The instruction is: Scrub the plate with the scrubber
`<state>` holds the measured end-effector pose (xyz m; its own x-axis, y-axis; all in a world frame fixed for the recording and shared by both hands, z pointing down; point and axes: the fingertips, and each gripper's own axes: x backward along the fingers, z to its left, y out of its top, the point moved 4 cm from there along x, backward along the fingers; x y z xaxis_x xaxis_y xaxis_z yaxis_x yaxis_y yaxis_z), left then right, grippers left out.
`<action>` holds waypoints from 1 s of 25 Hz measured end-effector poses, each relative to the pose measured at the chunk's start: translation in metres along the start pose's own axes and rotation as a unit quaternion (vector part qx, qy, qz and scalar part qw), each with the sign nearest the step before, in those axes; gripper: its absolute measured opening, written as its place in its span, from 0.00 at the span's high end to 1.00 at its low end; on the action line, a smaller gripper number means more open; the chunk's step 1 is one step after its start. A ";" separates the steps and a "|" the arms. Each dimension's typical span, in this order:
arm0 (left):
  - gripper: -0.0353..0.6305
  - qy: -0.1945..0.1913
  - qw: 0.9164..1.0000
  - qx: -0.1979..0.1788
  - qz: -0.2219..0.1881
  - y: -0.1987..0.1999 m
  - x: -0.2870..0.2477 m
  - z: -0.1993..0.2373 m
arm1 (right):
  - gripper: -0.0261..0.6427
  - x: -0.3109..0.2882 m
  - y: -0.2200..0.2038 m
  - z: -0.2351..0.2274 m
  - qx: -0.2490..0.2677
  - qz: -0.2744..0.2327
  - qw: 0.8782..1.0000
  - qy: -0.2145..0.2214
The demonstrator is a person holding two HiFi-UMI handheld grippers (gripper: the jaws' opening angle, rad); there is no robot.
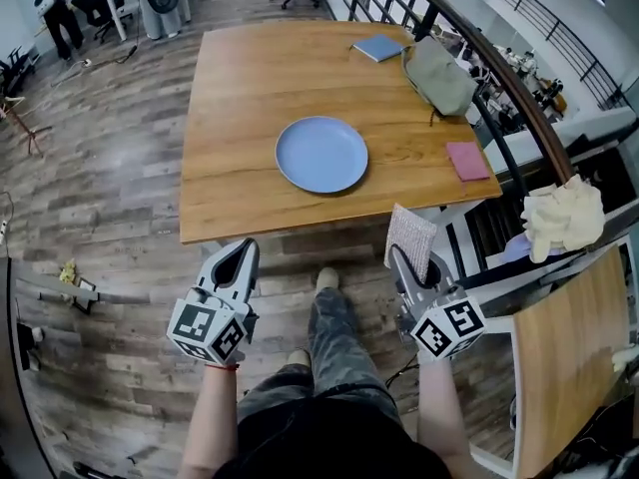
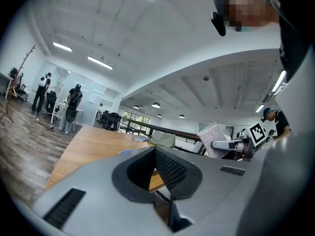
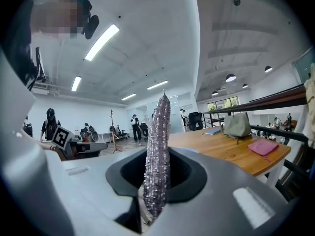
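A round blue plate (image 1: pixel 321 154) lies near the front of the wooden table (image 1: pixel 250 78). Both grippers hang in front of the table's near edge, above the floor and apart from the plate. My right gripper (image 1: pixel 403 257) is shut on a grey glittery scrubber (image 1: pixel 410 235), which stands upright between its jaws (image 3: pixel 158 127). My left gripper (image 1: pixel 240 255) is shut with nothing in it; in the left gripper view its jaws (image 2: pixel 156 152) meet over the table edge. That view also shows the scrubber (image 2: pixel 214 134) off to the right.
On the table's right side lie a pink cloth (image 1: pixel 467 160), a grey bag (image 1: pixel 439 76) and a blue notebook (image 1: pixel 378 47). Cream gloves (image 1: pixel 562 218) rest on furniture at the right. A railing runs behind. People stand far off at the back left (image 1: pixel 60 13).
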<state>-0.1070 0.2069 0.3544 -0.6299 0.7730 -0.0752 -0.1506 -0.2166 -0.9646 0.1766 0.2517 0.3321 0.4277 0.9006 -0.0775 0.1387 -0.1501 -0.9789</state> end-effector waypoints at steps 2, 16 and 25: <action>0.95 0.001 1.000 0.004 0.001 0.001 -0.014 0.009 | 0.84 -0.025 0.000 -0.004 0.005 0.004 1.000 0.019; 0.95 0.004 0.998 0.019 0.057 -0.001 -0.157 0.057 | 0.84 -0.174 -0.014 -0.069 0.051 0.095 0.989 0.099; 0.89 0.047 0.987 0.056 0.142 -0.041 -0.218 0.092 | 0.84 -0.248 -0.065 -0.091 0.118 0.235 0.950 0.166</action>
<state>-0.0335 -0.0081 0.4341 -0.5862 0.7225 -0.3665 -0.0645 -0.4926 -0.8679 0.1431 0.0009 0.4319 0.6564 0.5722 -0.4918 -0.3253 -0.3734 -0.8687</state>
